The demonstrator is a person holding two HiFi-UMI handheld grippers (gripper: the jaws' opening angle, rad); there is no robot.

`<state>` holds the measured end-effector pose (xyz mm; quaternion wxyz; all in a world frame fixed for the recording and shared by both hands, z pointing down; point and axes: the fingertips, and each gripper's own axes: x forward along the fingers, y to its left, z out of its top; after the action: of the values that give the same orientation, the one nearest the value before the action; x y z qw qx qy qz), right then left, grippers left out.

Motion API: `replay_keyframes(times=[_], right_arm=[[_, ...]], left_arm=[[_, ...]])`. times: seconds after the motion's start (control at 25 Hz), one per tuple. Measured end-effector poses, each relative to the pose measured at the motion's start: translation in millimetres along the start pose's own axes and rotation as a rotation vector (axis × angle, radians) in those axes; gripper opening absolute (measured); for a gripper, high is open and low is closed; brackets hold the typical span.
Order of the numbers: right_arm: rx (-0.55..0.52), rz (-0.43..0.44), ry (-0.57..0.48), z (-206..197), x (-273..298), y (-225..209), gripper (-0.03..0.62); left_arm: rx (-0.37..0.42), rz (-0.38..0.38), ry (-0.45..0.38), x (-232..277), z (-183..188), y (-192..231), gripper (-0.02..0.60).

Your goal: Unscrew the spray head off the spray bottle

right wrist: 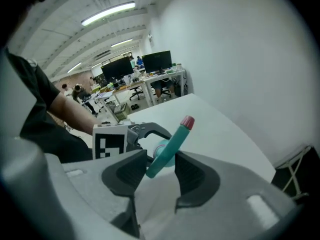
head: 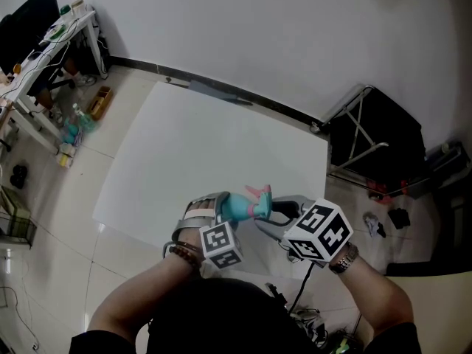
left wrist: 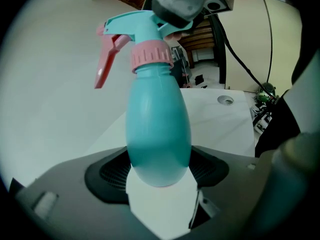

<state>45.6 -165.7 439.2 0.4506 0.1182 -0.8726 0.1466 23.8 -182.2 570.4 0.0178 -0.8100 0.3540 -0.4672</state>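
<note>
Where the spray bottle (head: 237, 208) sits: off the desk (head: 221, 139), carried in the air over its near edge, between the two claws
Bottle pose: roughly level in the head view, base toward the person's left, spray head (head: 259, 195) toward the right
Left claw (head: 221, 205): clamped on the teal bottle body (left wrist: 157, 129), both pads against the lower, wide part
Left claw (left wrist: 160, 171), own view: the bottle runs out along the jaws, with the desk (left wrist: 220, 124) behind it
Collar (left wrist: 151, 56): pink, ribbed, seated on the neck with no gap visible
Trigger (left wrist: 106, 61): pink, hangs off the spray head (left wrist: 137, 26), pointing away from the right claw
Right claw (head: 274, 214): comes in from the person's right and meets the head end of the bottle
Right claw (right wrist: 160, 171), own view: jaws partly apart, with the spray head (right wrist: 172, 141) slanting across the gap. Pads are close on both sides, but no squeeze shows
Nozzle tip (right wrist: 187, 122): pink, sticks out past the jaws over the desk (right wrist: 210, 124)
Marker cubes: left one (head: 221, 245) and right one (head: 318, 231) face the head camera. The left one (right wrist: 109, 141) also shows in the right gripper view
Desk surface: white
Surroundings: black folding stand (head: 369, 131) on the tiled floor to the right, cluttered shelf (head: 51, 43) far left, monitors (right wrist: 157, 61) in the background
</note>
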Motion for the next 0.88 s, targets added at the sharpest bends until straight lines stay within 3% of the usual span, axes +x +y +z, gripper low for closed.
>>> replay_keyframes(times=[0.2, 0.4, 0.48, 0.52, 0.64, 0.88], right_arm=[[-0.349, -0.061, 0.033, 1, -22, 12, 0.247], [-0.946, -0.266, 0.109, 10, -40, 9, 0.250], [-1.132, -0.282, 0.160, 7, -39, 15, 0.250], [-1.176, -0.266, 0.179, 6, -36, 18, 0.250], [-1.164, -0.190, 0.190, 3, -24, 25, 0.250], [-0.953, -0.081, 0.199, -1, -6, 23, 0.247]], left_arm=[[-0.008, -0.007, -0.032, -4, 1, 2, 0.388], [0.019, -0.016, -0.065, -6, 8, 6, 0.388], [0.036, -0.022, -0.071, -7, 9, 6, 0.388], [0.041, -0.026, -0.073, -7, 9, 5, 0.388], [0.045, -0.038, -0.081, -7, 14, 1, 0.388], [0.074, -0.027, -0.087, -7, 21, -2, 0.388]])
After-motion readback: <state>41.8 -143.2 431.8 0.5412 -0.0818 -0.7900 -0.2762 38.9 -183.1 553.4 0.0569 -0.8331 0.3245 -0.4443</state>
